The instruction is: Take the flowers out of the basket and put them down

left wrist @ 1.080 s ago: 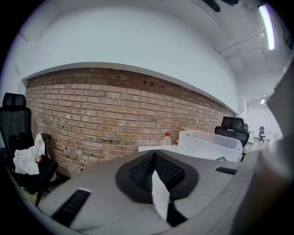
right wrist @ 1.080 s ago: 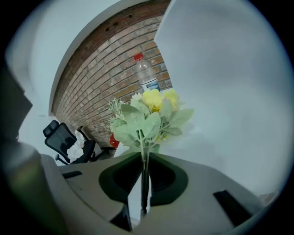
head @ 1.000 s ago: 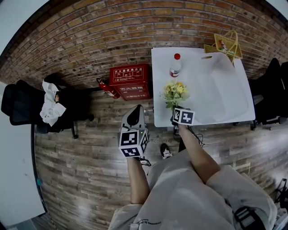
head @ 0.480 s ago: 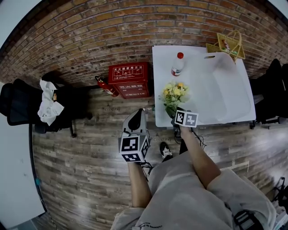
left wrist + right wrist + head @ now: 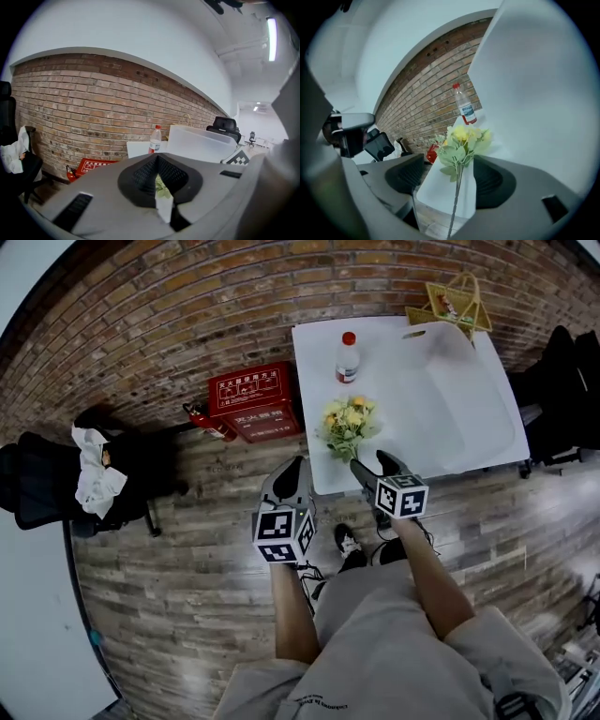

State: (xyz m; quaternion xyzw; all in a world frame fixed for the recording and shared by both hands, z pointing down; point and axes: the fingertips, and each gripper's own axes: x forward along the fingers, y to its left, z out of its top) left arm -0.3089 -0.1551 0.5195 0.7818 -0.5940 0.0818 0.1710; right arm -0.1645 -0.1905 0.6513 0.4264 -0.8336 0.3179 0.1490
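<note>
A small bunch of yellow flowers with green leaves lies on the white table, near its front left edge. In the right gripper view the flowers lie straight ahead, and their thin stem runs down between the jaws. My right gripper has just been opening. It stands open, with the stem between the pads but untouched. My left gripper hangs shut and empty over the floor, left of the table. The yellow wire basket stands at the table's far right corner.
A water bottle and a large white tub stand on the table behind the flowers. A red box and a fire extinguisher sit by the brick wall. Black chairs stand at far left and far right.
The right gripper's jaws have spread apart and let go of the flower stem, drawing back a little toward me. The flowers stay on the table. The left gripper has sunk slightly.
</note>
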